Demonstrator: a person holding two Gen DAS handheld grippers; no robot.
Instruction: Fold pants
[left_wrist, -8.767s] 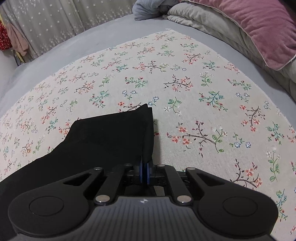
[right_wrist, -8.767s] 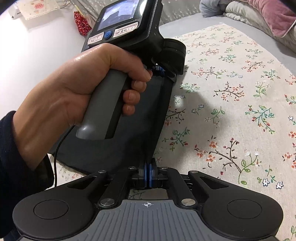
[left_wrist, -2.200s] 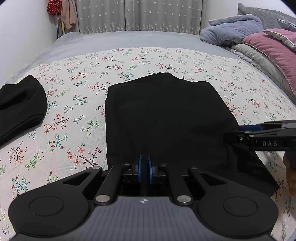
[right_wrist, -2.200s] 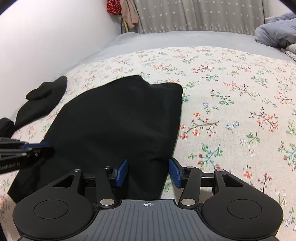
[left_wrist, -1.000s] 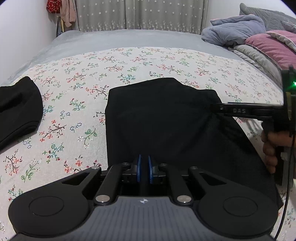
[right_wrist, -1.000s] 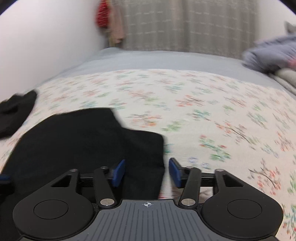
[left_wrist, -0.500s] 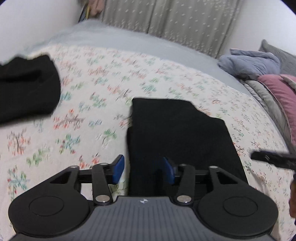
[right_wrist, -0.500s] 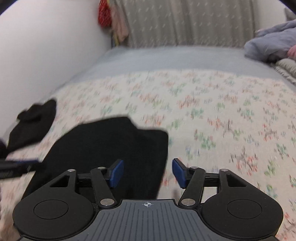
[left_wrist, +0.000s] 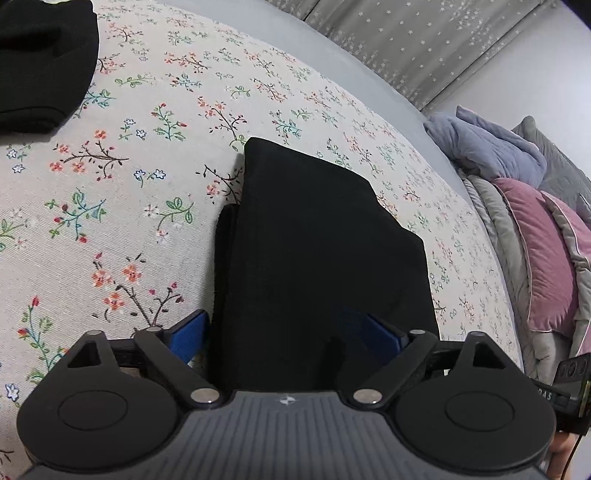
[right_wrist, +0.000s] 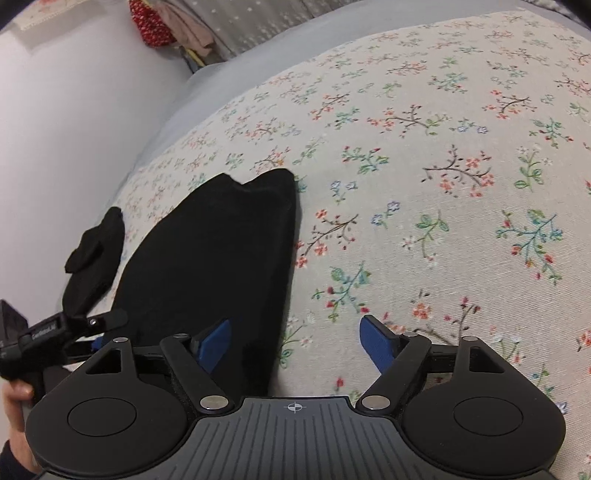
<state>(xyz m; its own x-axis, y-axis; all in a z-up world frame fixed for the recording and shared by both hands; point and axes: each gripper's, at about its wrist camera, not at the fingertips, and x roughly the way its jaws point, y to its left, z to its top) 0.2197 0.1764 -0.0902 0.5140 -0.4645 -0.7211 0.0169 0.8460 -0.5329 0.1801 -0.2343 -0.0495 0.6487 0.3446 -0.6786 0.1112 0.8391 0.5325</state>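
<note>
We found a second black garment (left_wrist: 40, 62) at far left on the floral bedspread (left_wrist: 122, 229). The folded black pants (left_wrist: 317, 251) lay flat at centre. The left gripper (left_wrist: 286, 334) had just been opening; its jaws stood wide over the pants' near edge, gripping nothing. The right gripper (right_wrist: 295, 345) had likewise just been opening, its jaws apart over the pants' right edge and free of the cloth. Lettering "DAS" (left_wrist: 546, 396) was partly legible on the right gripper's body. A pink pillow (left_wrist: 543, 254) lay at right.

Soft even indoor light; faint shadows; strong fisheye bending; slight blur.
</note>
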